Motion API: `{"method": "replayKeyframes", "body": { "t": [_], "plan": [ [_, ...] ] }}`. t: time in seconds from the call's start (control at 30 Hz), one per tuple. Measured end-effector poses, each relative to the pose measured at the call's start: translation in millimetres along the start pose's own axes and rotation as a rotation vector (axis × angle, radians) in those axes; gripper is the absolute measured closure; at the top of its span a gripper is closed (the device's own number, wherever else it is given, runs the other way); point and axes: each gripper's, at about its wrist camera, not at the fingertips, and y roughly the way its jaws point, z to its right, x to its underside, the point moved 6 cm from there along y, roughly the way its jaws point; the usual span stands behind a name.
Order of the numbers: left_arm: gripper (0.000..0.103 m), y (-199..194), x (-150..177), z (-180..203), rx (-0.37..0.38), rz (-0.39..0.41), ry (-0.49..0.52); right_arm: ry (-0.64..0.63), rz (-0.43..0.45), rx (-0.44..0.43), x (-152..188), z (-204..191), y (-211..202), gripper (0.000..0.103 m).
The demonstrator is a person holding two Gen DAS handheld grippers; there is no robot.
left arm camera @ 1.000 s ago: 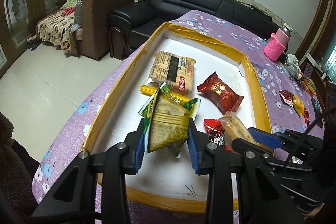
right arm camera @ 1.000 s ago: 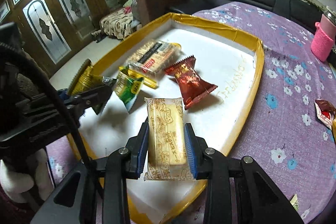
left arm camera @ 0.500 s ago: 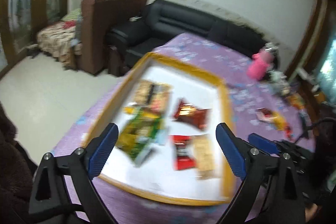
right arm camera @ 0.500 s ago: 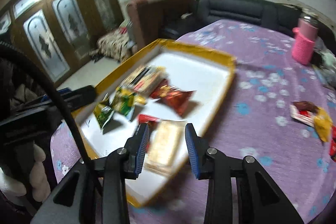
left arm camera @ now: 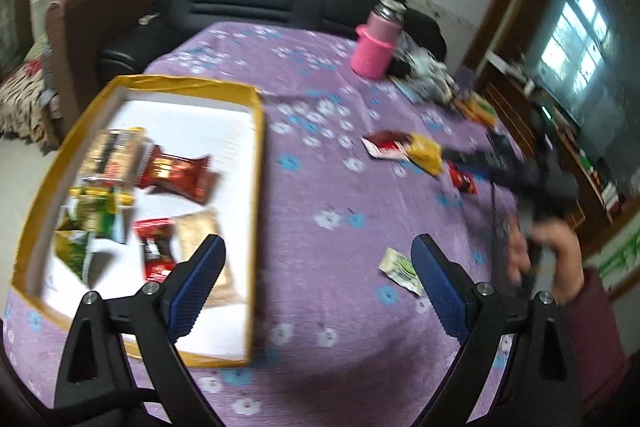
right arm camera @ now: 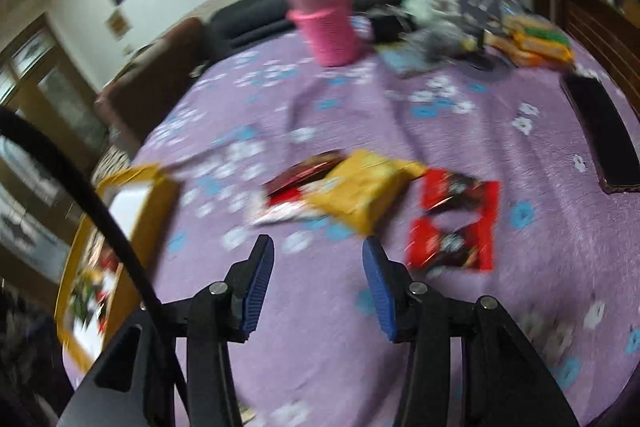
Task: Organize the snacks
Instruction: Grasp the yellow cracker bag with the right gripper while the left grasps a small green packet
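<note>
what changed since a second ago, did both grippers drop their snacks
Yes. The left gripper let go of the green packet and the right gripper the beige packet; both lie in the tray. Right jaws have just been opening, empty. Both swung toward the loose snacks. The tray's other snacks stayed.

Tray (left arm camera: 256, 187) at the table's (left arm camera: 320, 307) left holding snack packets (left arm camera: 176, 175), loose packets (right arm camera: 360, 187) right of it, cup (left arm camera: 374, 47) behind.

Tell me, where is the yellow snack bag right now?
The yellow snack bag lies on the purple tablecloth, outside the yellow-edged tray. In the right wrist view it overlaps a dark red packet on its left, with red packets on its right.
</note>
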Motion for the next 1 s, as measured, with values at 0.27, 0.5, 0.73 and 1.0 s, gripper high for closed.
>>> {"method": "replayKeyframes", "body": {
  "t": [0.27, 0.5, 0.73, 1.0],
  "plan": [
    [0.009, 18.5, 3.9, 12.3, -0.015, -0.049, 0.054, 0.035, -0.075, 0.144, -30.1, 5.6, 54.0, 0.051],
    [0.009, 29.0, 10.4, 20.3, -0.001, -0.075, 0.086, -0.008, -0.105, 0.226, -26.2, -1.7, 68.6, 0.062],
    [0.020, 49.0, 25.1, 50.4, 0.028, -0.147, 0.169, -0.048, -0.149, 0.155, 15.7, -2.5, 37.6, 0.063],
    [0.024, 99.5, 39.0, 78.9, -0.067, -0.229, 0.219, -0.048, -0.129, 0.024, 71.1, 7.6, -22.8, 0.062]
  ]
}}
